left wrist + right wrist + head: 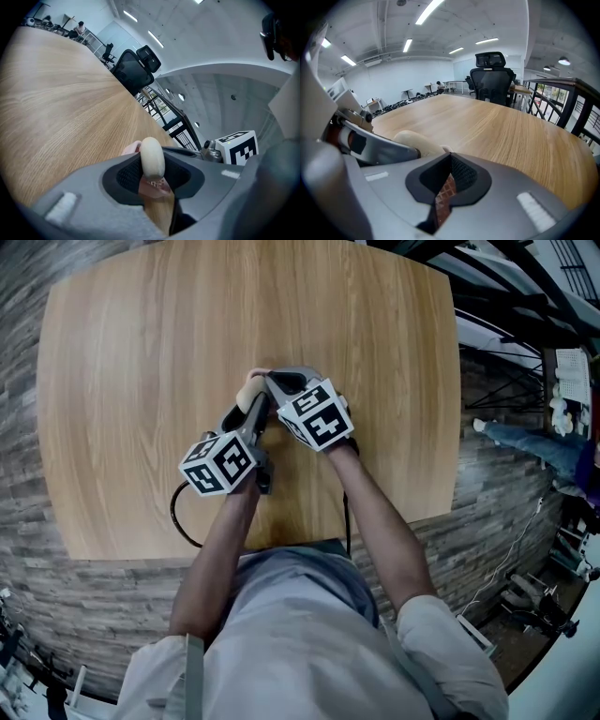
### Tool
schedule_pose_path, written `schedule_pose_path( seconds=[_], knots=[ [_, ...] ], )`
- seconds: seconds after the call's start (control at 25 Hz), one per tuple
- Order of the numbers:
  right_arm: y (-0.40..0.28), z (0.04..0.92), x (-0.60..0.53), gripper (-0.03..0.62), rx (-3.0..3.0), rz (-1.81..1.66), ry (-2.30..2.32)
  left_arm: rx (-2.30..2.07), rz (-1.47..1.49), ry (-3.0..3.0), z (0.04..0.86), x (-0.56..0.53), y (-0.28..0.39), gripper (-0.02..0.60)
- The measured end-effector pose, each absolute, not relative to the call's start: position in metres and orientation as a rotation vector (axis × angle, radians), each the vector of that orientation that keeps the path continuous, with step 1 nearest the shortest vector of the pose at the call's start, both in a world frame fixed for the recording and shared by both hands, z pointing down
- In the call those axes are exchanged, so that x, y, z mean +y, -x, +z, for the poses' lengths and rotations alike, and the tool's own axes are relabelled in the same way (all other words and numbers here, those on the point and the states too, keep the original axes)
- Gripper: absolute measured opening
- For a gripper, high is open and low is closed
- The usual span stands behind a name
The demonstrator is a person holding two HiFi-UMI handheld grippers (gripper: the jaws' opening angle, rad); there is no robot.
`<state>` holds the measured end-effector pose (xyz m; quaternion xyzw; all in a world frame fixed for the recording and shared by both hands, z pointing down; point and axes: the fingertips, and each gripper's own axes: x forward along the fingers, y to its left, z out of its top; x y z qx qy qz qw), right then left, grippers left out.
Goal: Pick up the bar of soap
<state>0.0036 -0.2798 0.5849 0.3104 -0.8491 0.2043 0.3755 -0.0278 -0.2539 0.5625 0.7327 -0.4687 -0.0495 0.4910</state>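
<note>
The bar of soap, cream and rounded, is near the middle of the wooden table. In the left gripper view the soap stands on its edge between the two dark pads, which touch both its sides. My left gripper is shut on it, low over the wood. A small pinkish bit shows beside the soap; what it is I cannot tell. My right gripper sits just right of the soap, jaws together with nothing between them. From there the soap shows behind a left finger.
The tabletop stretches bare around both grippers. A black office chair stands past the far edge, with a dark railing to the right. A black cable loops off the near table edge.
</note>
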Motion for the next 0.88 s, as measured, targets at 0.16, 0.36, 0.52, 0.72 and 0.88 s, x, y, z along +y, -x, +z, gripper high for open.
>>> schedule_pose_path(
  seconds=[0.16,0.36,0.52,0.72,0.88],
  knots=[
    [-0.006,0.584,-0.278,0.003,-2.178,0.539,-0.819,-1.131,-0.113,-1.81,0.56,-0.255,0.027,0.115],
    [-0.009,0.582,-0.274,0.003,-2.186,0.562,-0.85,-1.105,-0.134,-1.825,0.556,-0.253,0.027,0.115],
    [-0.012,0.579,-0.268,0.003,-2.193,0.582,-0.867,-1.086,-0.137,-1.838,0.553,-0.249,0.026,0.115],
    [-0.015,0.575,-0.265,0.003,-2.201,0.607,-0.884,-1.078,-0.117,-1.882,0.545,-0.249,0.024,0.115],
    [-0.017,0.567,-0.263,0.003,-2.215,0.608,-0.902,-1.08,-0.1,-1.912,0.537,-0.247,0.021,0.115]
  ],
)
